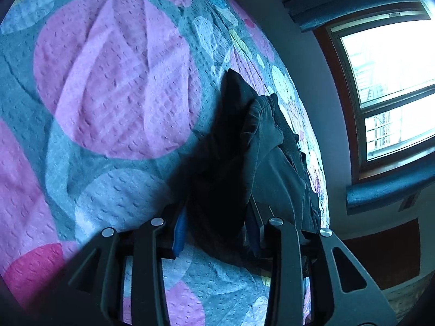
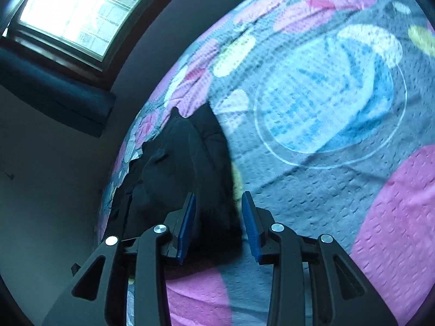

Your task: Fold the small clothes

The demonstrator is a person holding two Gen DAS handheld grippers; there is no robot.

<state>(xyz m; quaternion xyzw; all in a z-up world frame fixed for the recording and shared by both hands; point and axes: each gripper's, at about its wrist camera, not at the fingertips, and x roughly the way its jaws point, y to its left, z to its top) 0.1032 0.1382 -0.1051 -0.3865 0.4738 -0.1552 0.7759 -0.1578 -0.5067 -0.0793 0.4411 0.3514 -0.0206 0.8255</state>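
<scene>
Dark cloth sits right between your left gripper [image 1: 216, 233]'s blue pads, filling the gap, so the jaws look clamped on a bunched fold of the black garment [image 1: 261, 146]. From there it runs up toward one o'clock in the left wrist view, a rumpled heap lying on the patterned bedspread [image 1: 108, 81] close to the bed's edge by the wall. Your right gripper [image 2: 218, 222] has the same garment [image 2: 179, 163] reaching in from eleven o'clock; the cloth fills the gap and lies against the left pad, but the right pad stands clear of it, so that grip looks loosened, not pinching. Expect the garment to be light, limp and thick where it has doubled over; it will sag and slide rather than hold a line. Take it by a hem or corner in a single layer, not by the bulky wad. Both of your hands tilt down toward the bed from opposite sides, with the window [image 1: 394, 87] at three o'clock for the left.
</scene>
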